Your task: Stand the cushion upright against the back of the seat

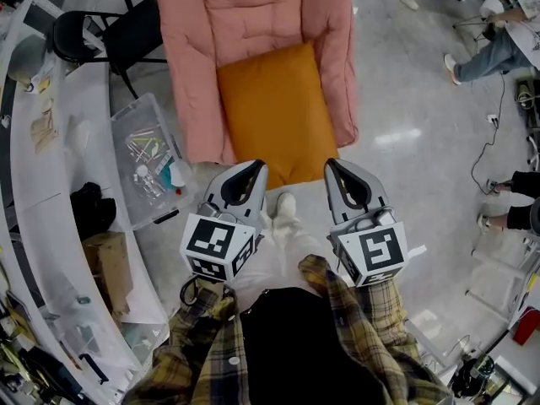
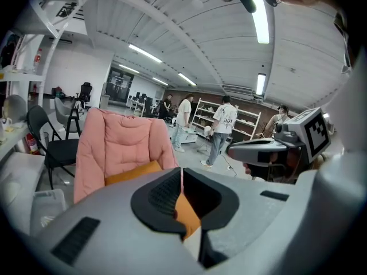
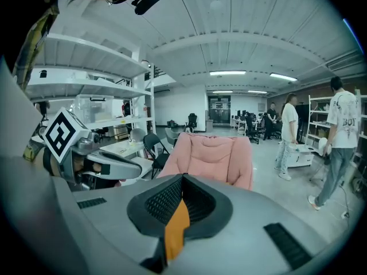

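An orange cushion lies flat on the seat of a pink padded armchair, its front edge overhanging the seat. My left gripper hovers at the cushion's front left corner with its jaws shut and empty. My right gripper hangs at the front right corner, also shut on nothing. In the left gripper view the shut tips point at the armchair and the cushion. Between the right gripper's closed jaws a strip of the cushion shows, with the armchair beyond.
A clear plastic bin of small items stands on the floor left of the armchair. A black chair and a curved white table lie further left. People stand at the right, and cables run across the floor.
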The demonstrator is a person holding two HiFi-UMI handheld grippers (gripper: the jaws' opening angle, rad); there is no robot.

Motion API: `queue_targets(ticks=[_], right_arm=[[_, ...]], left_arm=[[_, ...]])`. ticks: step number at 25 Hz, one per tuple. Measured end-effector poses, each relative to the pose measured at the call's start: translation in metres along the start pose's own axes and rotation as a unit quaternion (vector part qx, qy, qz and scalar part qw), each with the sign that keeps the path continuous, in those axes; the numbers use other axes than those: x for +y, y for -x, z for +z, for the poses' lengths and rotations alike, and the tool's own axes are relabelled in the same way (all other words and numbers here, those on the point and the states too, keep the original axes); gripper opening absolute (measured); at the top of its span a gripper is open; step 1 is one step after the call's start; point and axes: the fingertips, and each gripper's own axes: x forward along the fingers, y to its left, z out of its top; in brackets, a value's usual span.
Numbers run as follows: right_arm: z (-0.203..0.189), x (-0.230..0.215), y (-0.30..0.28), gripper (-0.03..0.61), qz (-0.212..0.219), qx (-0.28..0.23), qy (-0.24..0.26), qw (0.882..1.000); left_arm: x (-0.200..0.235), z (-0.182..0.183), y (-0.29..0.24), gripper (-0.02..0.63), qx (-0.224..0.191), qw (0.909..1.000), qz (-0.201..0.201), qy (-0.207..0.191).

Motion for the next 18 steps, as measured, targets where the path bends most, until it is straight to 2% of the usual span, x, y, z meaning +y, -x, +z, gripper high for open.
queue_targets(ticks=[4,6,14,18], right_arm=[[-0.015,-0.005,-0.003,0.017,0.008,0.011,-0.012,1.0],[-0.024,-0.007,-0.008,0.017,0.011,0.017,-0.02,1.0],[-0.064,-0.009,-0.03,0.017,0.02,0.042,-0.046,0.998],[-0.088,-0.013,-0.041,0.017,0.027,0.059,-0.05,0.997]], left_arm=[[0.003,-0.03,-0.012,0.017,0.032,0.9994,0.003,0.012],[0.008,-0.047,-0.016,0.08,0.05,0.9984,0.002,0.027],[0.035,-0.128,-0.034,0.201,0.121,0.9907,0.008,0.062],[0.052,-0.167,-0.052,0.228,0.151,0.9851,0.024,0.078]])
